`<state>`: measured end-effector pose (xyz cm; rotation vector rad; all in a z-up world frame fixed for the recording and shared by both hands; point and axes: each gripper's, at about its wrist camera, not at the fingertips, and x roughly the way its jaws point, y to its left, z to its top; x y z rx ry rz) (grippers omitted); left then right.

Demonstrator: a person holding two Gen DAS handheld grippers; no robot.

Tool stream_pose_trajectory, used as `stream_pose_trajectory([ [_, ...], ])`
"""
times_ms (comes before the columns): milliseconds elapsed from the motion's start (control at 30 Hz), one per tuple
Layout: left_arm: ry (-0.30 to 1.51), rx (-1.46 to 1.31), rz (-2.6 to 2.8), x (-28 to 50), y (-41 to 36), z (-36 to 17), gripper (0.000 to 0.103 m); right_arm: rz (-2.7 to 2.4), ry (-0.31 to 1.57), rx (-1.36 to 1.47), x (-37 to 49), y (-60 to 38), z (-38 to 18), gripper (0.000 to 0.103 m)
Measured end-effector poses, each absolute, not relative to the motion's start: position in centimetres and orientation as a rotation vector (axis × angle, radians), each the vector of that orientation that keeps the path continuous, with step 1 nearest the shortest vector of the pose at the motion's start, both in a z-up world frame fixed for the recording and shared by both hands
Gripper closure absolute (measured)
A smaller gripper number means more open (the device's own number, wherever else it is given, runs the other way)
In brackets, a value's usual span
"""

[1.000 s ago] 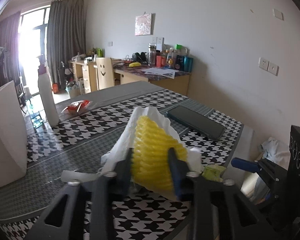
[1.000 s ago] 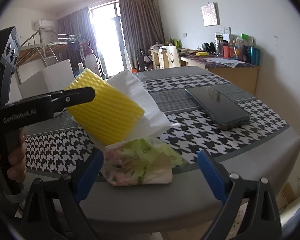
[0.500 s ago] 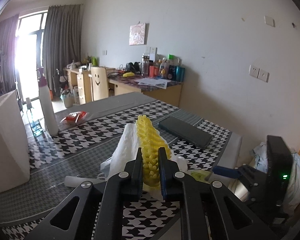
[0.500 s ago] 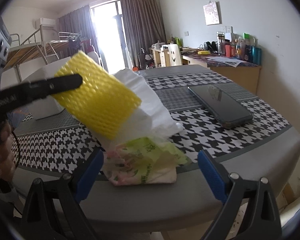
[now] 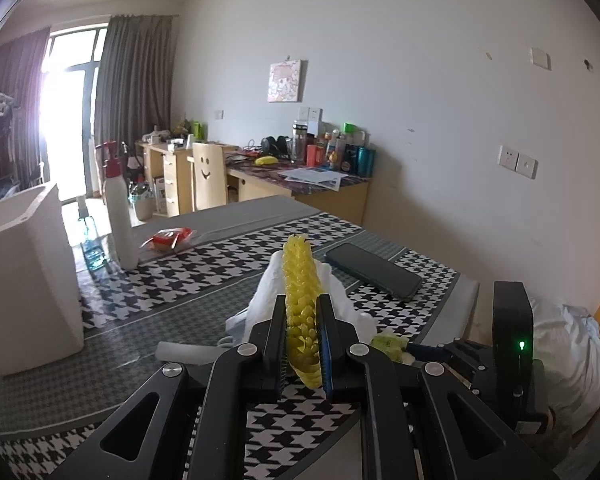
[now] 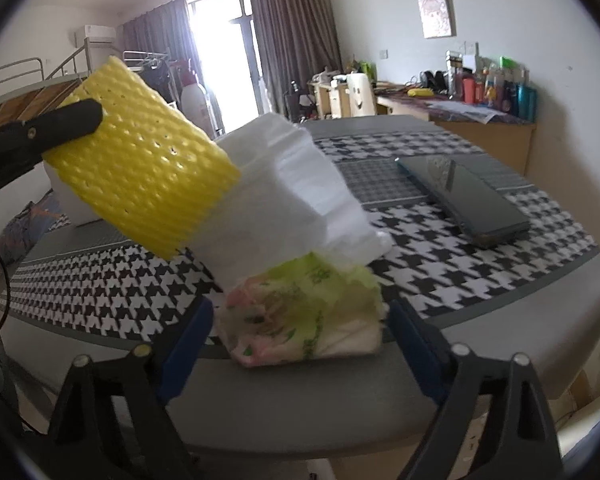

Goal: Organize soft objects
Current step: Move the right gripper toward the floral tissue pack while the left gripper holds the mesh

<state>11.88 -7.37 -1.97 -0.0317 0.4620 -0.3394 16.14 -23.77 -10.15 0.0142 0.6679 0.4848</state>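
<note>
Pinching yellow foam net [image 5: 300,308], left tongs [image 5: 302,346]; right tongs [image 6: 296,344] closing around tissue pack [image 6: 304,316].

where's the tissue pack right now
In the right wrist view the tissue pack lies at the table's near edge, between the closing right gripper's fingers, below the white foam sheet.

Left tongs [image 5: 302,322] clamp tight on a flattened yellow foam net [image 5: 300,304], raised clear of the table; right tongs [image 6: 300,330], angled downward, are closing around a tissue pack [image 6: 306,312].
</note>
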Motion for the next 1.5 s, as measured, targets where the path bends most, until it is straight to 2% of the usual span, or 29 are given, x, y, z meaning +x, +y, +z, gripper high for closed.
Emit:
stream_pose_trajectory([
  [133,0.466,-0.047,-0.315,11.6,-6.5,-2.3,0.089,0.495,0.682,0.025,16.2,-23.6,-10.1,0.022],
  [200,0.469,-0.053,-0.31,11.5,-6.2,-2.4,0.089,0.499,0.689,0.029,16.2,-23.6,-10.0,0.035],
  [300,0.47,-0.061,-0.299,11.3,-5.6,-2.6,0.089,0.505,0.695,0.018,16.3,-23.4,-9.7,0.042],
  [400,0.47,-0.069,-0.295,11.1,-5.3,-2.7,0.089,0.497,0.706,0.007,16.3,-23.2,-9.8,0.064],
  [500,0.466,-0.073,-0.288,10.8,-5.0,-2.7,0.089,0.485,0.706,0.013,16.2,-23.3,-9.6,0.064],
  [633,0.464,-0.075,-0.284,10.5,-4.7,-2.8,0.089,0.487,0.708,0.0,16.2,-23.0,-9.6,0.07],
  [767,0.459,-0.079,-0.277,10.3,-4.4,-2.7,0.089,0.493,0.716,0.033,16.3,-23.3,-9.6,0.069],
  [833,0.461,-0.084,-0.275,10.3,-4.3,-2.7,0.089,0.502,0.728,0.084,16.3,-23.8,-9.5,0.048],
  [867,0.461,-0.085,-0.275,10.3,-4.3,-2.7,0.089,0.499,0.72,0.098,16.2,-24.0,-9.4,0.03],
  [900,0.461,-0.084,-0.276,10.3,-4.3,-2.7,0.089,0.495,0.709,0.101,16.1,-24.0,-9.2,0.023],
  [1333,0.455,-0.1,-0.273,9.8,-3.3,-2.9,0.089,0.533,0.727,0.037,16.5,-21.6,-9.8,0.022],
  [1500,0.457,-0.112,-0.269,9.7,-2.7,-3.1,0.089,0.547,0.74,0.011,16.6,-20.3,-9.7,0.017],
])
